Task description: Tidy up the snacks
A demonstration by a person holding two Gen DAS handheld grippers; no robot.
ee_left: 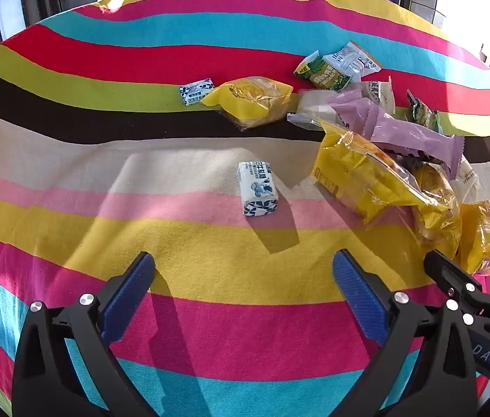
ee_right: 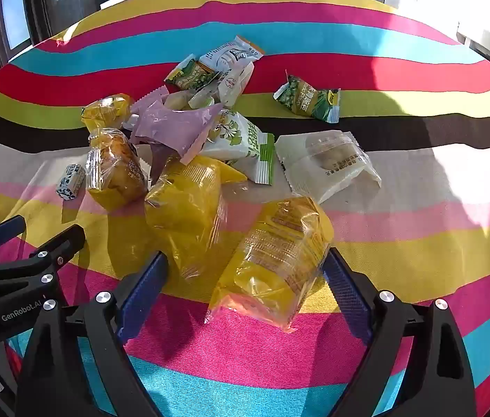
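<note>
In the left wrist view my left gripper (ee_left: 243, 271) stands open over the striped cloth with nothing between its blue pads (ee_left: 130, 295). A small white-and-blue candy (ee_left: 258, 187) lies just ahead of it, and a second one (ee_left: 196, 91) lies farther back beside a yellow cake packet (ee_left: 252, 100). In the right wrist view my right gripper (ee_right: 245, 260) is open, low over the cloth. A yellow cake packet (ee_right: 276, 257) lies between its fingers, close to the right pad (ee_right: 345, 295) and apart from the left one. Another yellow packet (ee_right: 186, 215) lies just beyond the left fingertip.
A loose pile holds a purple packet (ee_right: 175, 128), a green-and-white packet (ee_right: 241, 139), a white packet (ee_right: 328, 163), a green pea packet (ee_right: 309, 100) and more yellow cakes (ee_right: 113, 170). The left gripper (ee_right: 36, 239) shows at the left edge. The striped tablecloth (ee_right: 418, 243) ends at the back.
</note>
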